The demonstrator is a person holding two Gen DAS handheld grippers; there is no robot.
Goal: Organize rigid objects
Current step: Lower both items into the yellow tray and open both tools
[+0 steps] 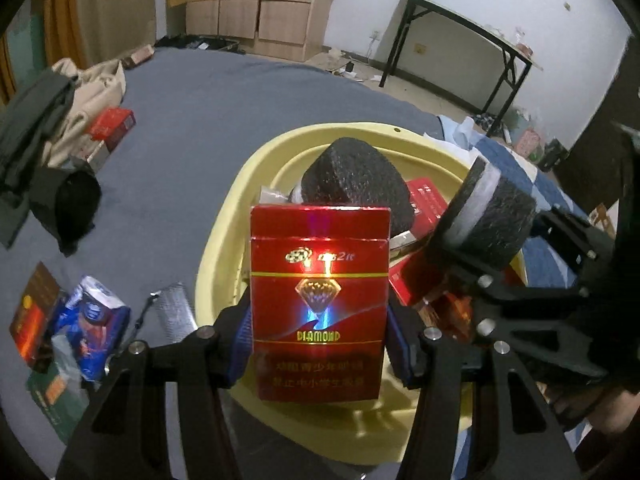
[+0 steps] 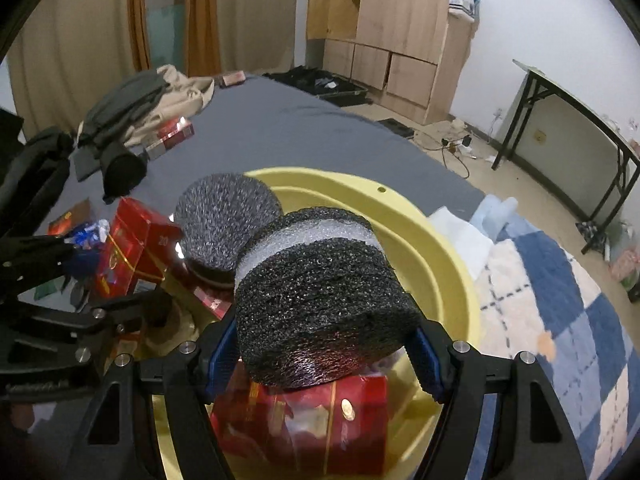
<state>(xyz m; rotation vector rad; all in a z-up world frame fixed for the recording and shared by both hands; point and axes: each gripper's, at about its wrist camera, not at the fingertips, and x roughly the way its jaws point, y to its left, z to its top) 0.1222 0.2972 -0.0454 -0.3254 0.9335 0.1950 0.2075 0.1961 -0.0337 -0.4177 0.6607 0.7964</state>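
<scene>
Red cigarette pack [image 1: 320,304], lettered "DIAMOND", clamped upright between the left gripper [image 1: 320,344] pads above the yellow basin [image 1: 224,248]. Black foam cylinder [image 2: 320,312] with white band was gripped by the right gripper [image 2: 324,356] over the basin's red packs [image 2: 304,420]; a second foam cylinder [image 2: 228,220] lay inside. The pack's lower lettering was blurred. Loose packs [image 1: 112,128] and clothes [image 1: 52,120] lay at the grey bed's [image 1: 208,120] far edge.
</scene>
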